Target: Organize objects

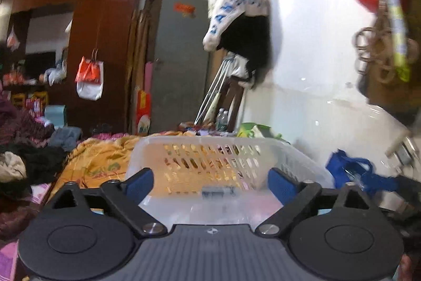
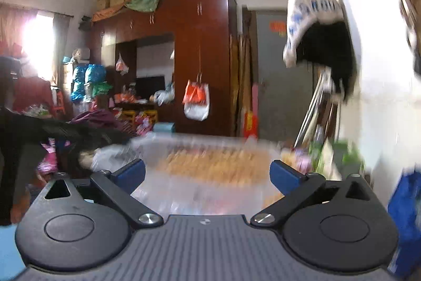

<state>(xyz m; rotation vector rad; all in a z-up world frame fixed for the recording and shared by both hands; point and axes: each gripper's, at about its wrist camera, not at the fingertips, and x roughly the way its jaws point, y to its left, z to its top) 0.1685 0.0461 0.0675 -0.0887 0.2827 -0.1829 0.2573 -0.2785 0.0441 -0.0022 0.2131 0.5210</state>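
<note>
Straight ahead of both grippers sits the white basket [image 1: 210, 162] on the bed [image 1: 100, 157], long side facing them; left gripper [image 1: 208, 183] and right gripper [image 2: 208, 173] gape wide, empty.

bed [image 1: 86, 162] | white basket [image 1: 210, 157], clothes [image 1: 39, 159], blue bag [image 1: 352, 170]

Counts across the bed, the wall and the wardrobe

One white slotted basket [image 1: 210, 162] on the bed, one small dark object [image 1: 218, 192] inside it; one blue bag [image 1: 352, 170] beside it; two plastic bottles [image 1: 222, 119] by the wall; one orange-and-white bag [image 1: 90, 79] hanging on one brown wardrobe [image 1: 105, 25]; one grey door [image 1: 181, 59].
</note>
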